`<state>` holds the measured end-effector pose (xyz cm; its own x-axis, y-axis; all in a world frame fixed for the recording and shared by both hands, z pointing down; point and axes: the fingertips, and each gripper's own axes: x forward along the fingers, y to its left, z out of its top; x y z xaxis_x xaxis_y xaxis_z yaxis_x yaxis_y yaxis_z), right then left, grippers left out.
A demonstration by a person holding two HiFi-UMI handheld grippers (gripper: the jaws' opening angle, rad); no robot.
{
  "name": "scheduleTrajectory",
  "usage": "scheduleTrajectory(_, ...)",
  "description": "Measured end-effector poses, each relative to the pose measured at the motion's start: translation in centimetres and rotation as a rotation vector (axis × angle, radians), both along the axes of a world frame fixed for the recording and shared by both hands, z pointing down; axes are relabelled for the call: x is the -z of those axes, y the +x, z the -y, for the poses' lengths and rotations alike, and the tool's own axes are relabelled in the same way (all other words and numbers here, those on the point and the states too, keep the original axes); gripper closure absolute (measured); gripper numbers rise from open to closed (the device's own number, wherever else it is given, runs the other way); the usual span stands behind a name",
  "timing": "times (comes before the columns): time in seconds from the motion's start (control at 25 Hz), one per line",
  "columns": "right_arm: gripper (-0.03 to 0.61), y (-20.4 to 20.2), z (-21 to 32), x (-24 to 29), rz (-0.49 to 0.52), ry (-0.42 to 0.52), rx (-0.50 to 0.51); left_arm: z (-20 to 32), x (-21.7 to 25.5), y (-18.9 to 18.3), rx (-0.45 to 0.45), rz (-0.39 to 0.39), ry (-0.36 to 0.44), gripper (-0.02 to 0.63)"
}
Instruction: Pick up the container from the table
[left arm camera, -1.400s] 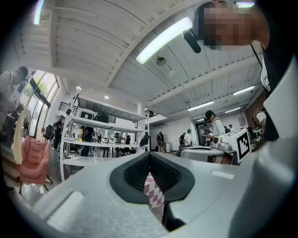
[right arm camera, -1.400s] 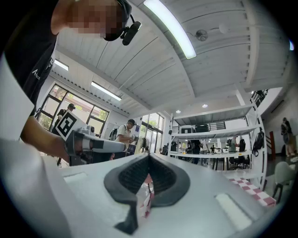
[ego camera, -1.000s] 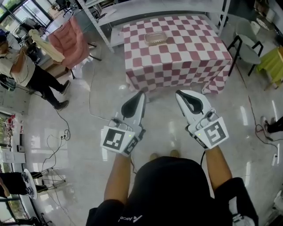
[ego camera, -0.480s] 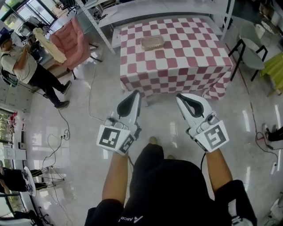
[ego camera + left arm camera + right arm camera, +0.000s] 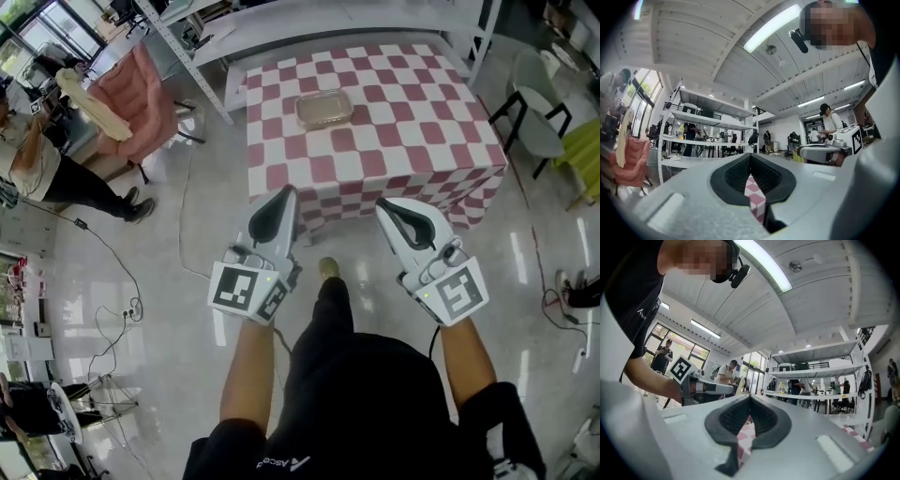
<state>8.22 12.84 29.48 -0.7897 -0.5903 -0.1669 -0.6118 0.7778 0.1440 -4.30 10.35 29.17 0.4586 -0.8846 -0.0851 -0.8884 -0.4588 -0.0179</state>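
In the head view, the container [image 5: 323,109], a shallow clear tub, lies on the pink-and-white checkered cloth of the tabletop [image 5: 403,131], toward the far left part. The left claw [image 5: 286,192] and the right claw [image 5: 382,204] are held out side by side over the shiny floor [image 5: 169,281]. Both are short of the tabletop's near edge and well apart from the container.

In the left gripper view, the left claw [image 5: 750,155] is pinched together at its tips with nothing between the pads. Only a sliver of the checkered cloth [image 5: 755,199] shows through the gap behind them, and the container cannot be seen there.

In the right gripper view, the right claw [image 5: 750,398] is likewise closed and empty, with the checkered cloth [image 5: 743,439] glimpsed below its pads.

The step in hand looks like the approach, with no grasp begun. The next move probably calls for reaching over the tabletop, spreading one claw wide and lowering it so the pads straddle the container's rim before closing.
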Motion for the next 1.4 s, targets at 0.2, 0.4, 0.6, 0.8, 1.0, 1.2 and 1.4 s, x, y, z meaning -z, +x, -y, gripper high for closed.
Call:
scheduleTrajectory(0.2, 0.575, -4.3, 11.4, 0.8, -0.043, 0.007, -0.037, 12.1, -1.0, -4.3, -0.013, 0.025, -0.032, 0.603)
scheduleTrajectory(0.4, 0.575, -8.5, 21.7, 1.0, -0.089, -0.002, -0.071, 23.3, -4.2, -8.4, -0.037, 0.051, -0.127, 0.603)
scheduleTrajectory(0.6, 0.575, -11.3, 28.3, 0.1, -0.146, -0.008, -0.089, 31.2, -7.8, -10.4, -0.066, 0.057, -0.245, 0.601)
scheduleTrajectory(0.8, 0.575, -12.4, 32.3, -1.1, -0.170, -0.034, -0.101, 35.9, -11.6, -10.7, -0.106, 0.004, -0.404, 0.508)
scheduleTrajectory(1.0, 0.575, -12.0, 34.1, -1.8, -0.199, -0.035, -0.098, 38.4, -14.6, -10.5, -0.121, -0.084, -0.581, 0.470)
scheduleTrajectory(1.2, 0.575, -11.4, 36.4, -3.3, -0.198, -0.063, -0.079, 41.1, -18.7, -10.6, -0.114, -0.180, -0.772, 0.439)
scheduleTrajectory(1.4, 0.575, -10.3, 37.7, -4.0, -0.197, -0.084, -0.067, 41.9, -21.6, -10.2, -0.130, -0.352, -0.948, 0.439)
